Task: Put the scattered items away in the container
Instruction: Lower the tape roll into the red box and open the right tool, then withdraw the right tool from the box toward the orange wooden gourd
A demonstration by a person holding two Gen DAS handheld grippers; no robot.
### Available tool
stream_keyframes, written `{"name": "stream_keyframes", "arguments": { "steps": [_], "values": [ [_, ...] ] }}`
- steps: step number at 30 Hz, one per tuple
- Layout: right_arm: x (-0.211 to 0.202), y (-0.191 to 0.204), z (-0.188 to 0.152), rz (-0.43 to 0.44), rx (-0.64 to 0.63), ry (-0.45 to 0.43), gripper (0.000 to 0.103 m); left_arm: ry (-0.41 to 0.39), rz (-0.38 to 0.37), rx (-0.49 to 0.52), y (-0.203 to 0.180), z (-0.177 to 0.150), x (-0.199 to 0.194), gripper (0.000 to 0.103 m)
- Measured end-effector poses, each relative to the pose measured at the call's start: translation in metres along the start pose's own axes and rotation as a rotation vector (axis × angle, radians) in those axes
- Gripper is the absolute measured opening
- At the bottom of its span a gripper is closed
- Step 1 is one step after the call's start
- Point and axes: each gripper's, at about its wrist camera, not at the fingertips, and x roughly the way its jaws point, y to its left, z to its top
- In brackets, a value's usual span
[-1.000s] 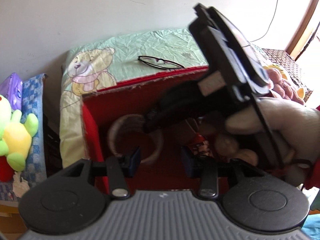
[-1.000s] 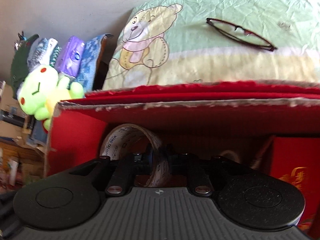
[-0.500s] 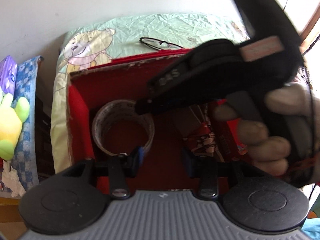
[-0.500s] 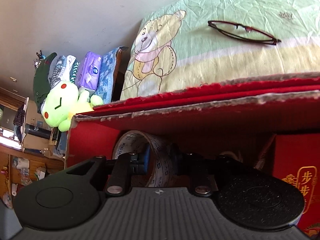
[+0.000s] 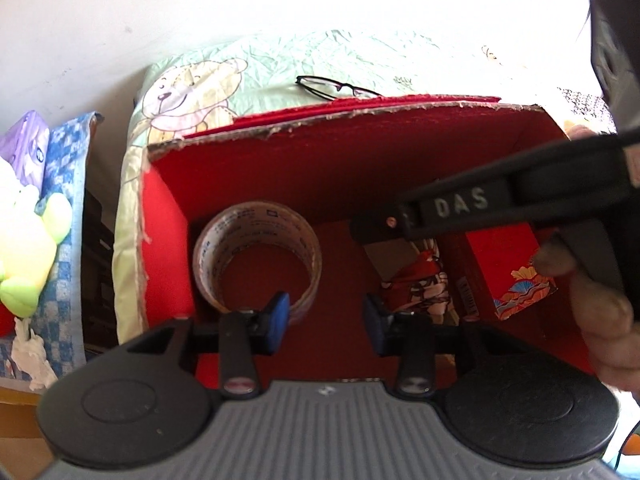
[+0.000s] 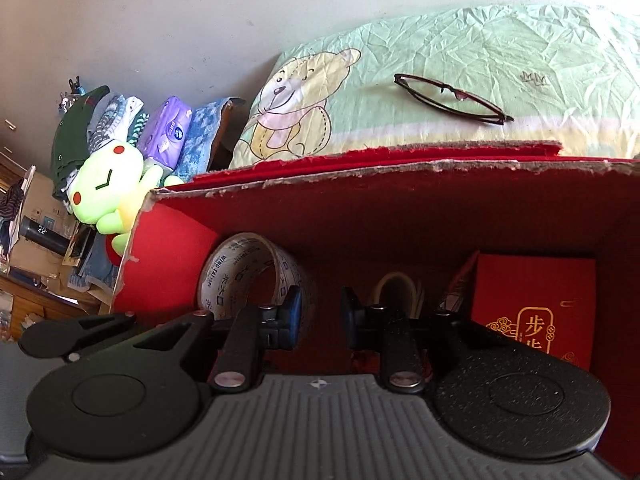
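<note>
A red cardboard box (image 5: 360, 160) (image 6: 400, 208) stands on the bed. A clear tape roll (image 5: 256, 252) (image 6: 248, 276) lies in its left part, free of both grippers. A red envelope (image 5: 512, 264) (image 6: 536, 300) and a red printed packet (image 5: 420, 292) lie in its right part. My left gripper (image 5: 324, 316) is open and empty above the box floor, beside the roll. My right gripper (image 6: 320, 312) is open and empty just right of the roll; its body crosses the left wrist view (image 5: 500, 204). Dark-framed glasses (image 5: 336, 86) (image 6: 452, 98) lie on the pillow behind the box.
A green pillow with a bear print (image 6: 400, 88) lies behind the box. A green plush toy (image 6: 108, 196), a purple tissue pack (image 6: 168, 132) and folded cloths sit at the left. A white wall stands behind.
My right gripper opened and let go of the tape roll, which now rests in the box. Both grippers have risen, showing more of the box inside.
</note>
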Motion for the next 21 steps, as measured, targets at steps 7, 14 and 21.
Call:
{"name": "stream_keyframes", "arguments": {
  "steps": [7, 14, 21],
  "values": [
    [-0.017, 0.0, -0.012, -0.088, -0.01, -0.05, 0.025, -0.053, 0.02, -0.025, -0.001, 0.0, -0.014, 0.043],
    [-0.026, -0.007, -0.031, -0.105, 0.011, -0.073, 0.025, -0.082, 0.017, -0.089, -0.002, -0.011, -0.025, 0.043],
    [-0.042, -0.008, -0.052, -0.102, 0.032, -0.11, 0.025, -0.117, 0.083, -0.126, -0.012, -0.022, -0.041, 0.048]
  ]
}}
